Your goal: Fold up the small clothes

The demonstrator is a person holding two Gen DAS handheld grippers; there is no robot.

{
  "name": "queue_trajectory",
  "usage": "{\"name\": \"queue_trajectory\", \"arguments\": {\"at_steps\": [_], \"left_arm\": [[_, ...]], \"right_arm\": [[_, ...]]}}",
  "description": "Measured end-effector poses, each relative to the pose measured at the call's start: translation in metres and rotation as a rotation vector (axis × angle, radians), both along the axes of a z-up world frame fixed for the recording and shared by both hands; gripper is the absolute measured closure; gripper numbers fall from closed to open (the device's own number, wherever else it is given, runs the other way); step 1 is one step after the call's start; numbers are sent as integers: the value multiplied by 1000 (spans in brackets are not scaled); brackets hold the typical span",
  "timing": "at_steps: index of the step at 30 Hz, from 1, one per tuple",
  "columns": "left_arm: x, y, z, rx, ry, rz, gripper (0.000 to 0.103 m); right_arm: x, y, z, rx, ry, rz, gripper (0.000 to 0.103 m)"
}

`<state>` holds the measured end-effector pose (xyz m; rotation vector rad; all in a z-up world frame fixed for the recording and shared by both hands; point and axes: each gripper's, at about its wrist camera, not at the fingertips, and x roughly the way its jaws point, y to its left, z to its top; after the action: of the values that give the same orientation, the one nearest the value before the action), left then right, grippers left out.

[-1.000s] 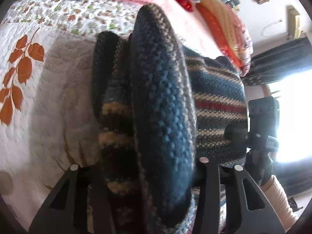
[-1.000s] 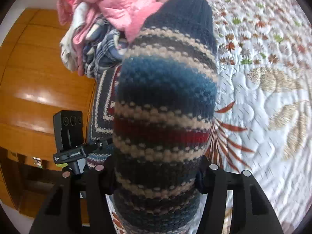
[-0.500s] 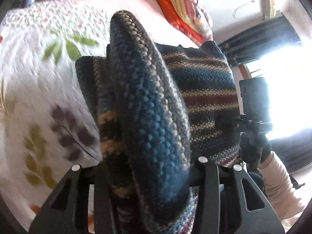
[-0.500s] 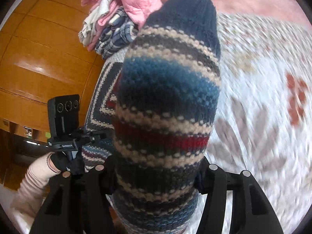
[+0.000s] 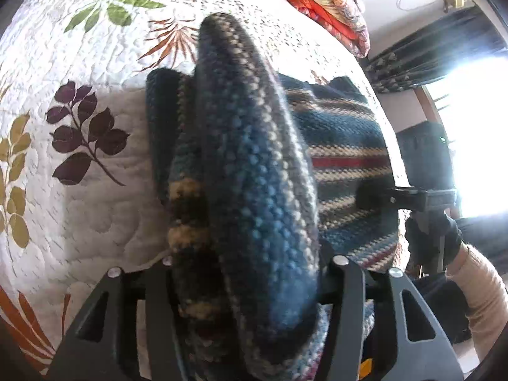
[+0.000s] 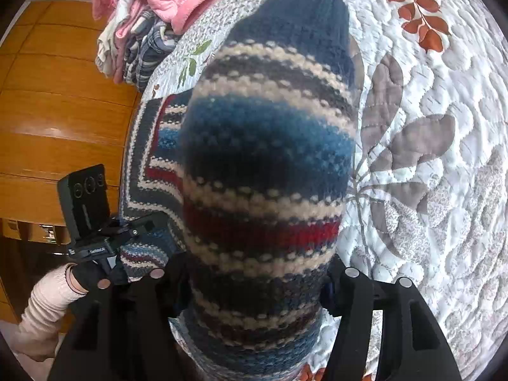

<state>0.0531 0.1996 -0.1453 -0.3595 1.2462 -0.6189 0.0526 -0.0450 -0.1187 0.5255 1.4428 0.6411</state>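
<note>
The striped knit sweater (image 5: 254,190) is thick wool in bands of dark navy, blue, cream, grey and red, with a solid navy ribbed edge at its far end (image 6: 304,16). It is bunched into rounded folds that bulge up close to both cameras, one fold standing nearly on edge in the left wrist view. A flatter striped part spreads out to one side.

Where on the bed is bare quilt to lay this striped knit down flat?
Bare quilt lies right of the striped knit, over the grey leaf print, and left of it by the purple leaf sprig. Crowded: the clothes pile at the far edge, and folded bedding.
</note>
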Motion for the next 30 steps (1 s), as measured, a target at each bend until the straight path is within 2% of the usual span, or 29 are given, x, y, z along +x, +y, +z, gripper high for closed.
{"name": "queue_trajectory", "arguments": {"at_steps": [2, 8, 11, 17, 20, 21, 23, 24, 27, 30], "left_arm": [[-12, 16, -6, -2, -14, 6, 44], [-4, 17, -10, -1, -44, 22, 40], [-8, 23, -3, 4, -19, 55, 39], [-29, 29, 39, 120, -44, 111, 40], [-43, 39, 59, 188, -45, 174, 35], [-49, 42, 64, 189, -46, 184, 35], [-61, 38, 76, 249, -63, 204, 32], [-68, 38, 82, 262, -77, 204, 26], [-91, 37, 96, 283, -116, 212, 22], [-107, 28, 100, 340, -128, 226, 20]], "right_arm": [[-4, -3, -2, -6, -6, -9, 34], [-12, -4, -11, -13, 11, -53, 25], [-15, -3, -3, -64, 0, -58, 23], [-35, -12, 44, -249, -67, -119, 22], [-54, -15, 72, -320, -118, -161, 21], [-59, -15, 78, -325, -137, -169, 19], [-74, -12, 96, -358, -180, -183, 13], [-78, -10, 101, -377, -193, -184, 12], [-102, -1, 118, -475, -262, -180, 9], [-120, 12, 125, -571, -290, -177, 5]]}}
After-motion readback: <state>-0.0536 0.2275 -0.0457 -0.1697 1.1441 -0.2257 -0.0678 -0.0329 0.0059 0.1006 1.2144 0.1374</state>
